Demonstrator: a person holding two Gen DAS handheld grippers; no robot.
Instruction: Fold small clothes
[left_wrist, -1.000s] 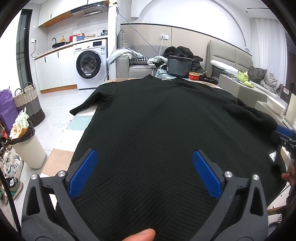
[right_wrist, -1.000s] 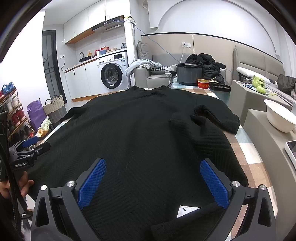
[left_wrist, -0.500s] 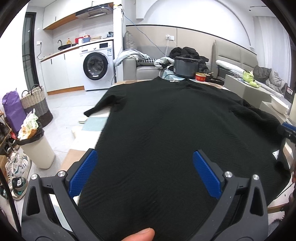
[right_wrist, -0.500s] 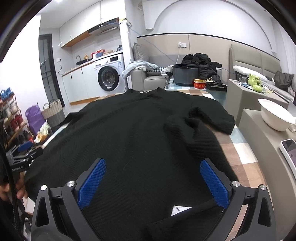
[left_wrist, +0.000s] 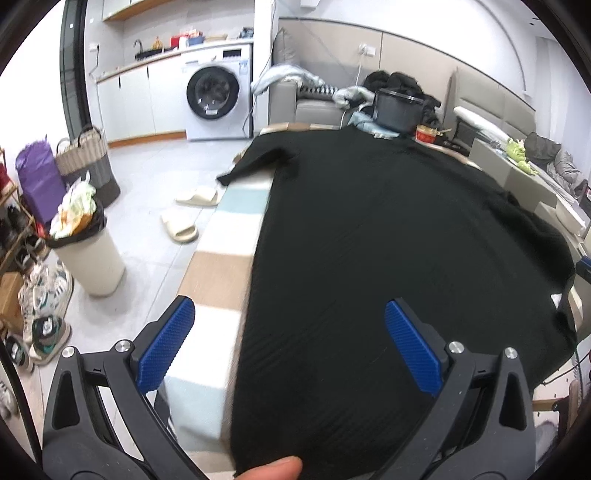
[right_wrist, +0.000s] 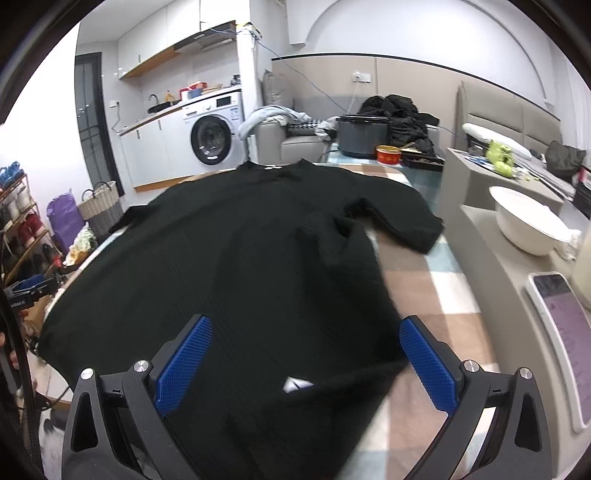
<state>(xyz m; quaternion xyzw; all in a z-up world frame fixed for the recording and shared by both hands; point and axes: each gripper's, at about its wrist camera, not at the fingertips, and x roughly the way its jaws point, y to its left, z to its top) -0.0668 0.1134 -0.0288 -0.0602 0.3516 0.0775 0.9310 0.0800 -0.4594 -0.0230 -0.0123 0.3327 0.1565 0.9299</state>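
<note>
While both sets of tongs hang over its near hem, the black sweater (right_wrist: 236, 258) lies spread flat across the checked tablecloth (left_wrist: 218, 273), collar pointing away toward the washing machine (right_wrist: 212, 138) and the grey cooker pot (right_wrist: 362, 134). The left gripper (left_wrist: 290, 345) has its blue pads (left_wrist: 164, 349) spread wide, with nothing pinched between them; one pad sits over bare cloth just off the sweater's left edge, the other over the knit. The right gripper (right_wrist: 303, 363) is likewise spread wide and holds nothing, both pads above the sweater's lower right part. On the sweater's right side, one sleeve (right_wrist: 399, 221) is bunched and lies doubled back on the tablecloth, its cuff near the body. On the sweater's far left, the other sleeve (left_wrist: 255, 162) droops over the table edge toward the floor. A small white tag (right_wrist: 295, 384) shows at the hem nearest the right gripper. Left of the sweater, down on the floor, stand a full waste bin (left_wrist: 86, 251) and a pair of pale slippers (left_wrist: 188, 210). Right of the sweater, a white bowl (right_wrist: 528, 229) rests on a low side unit.
</note>
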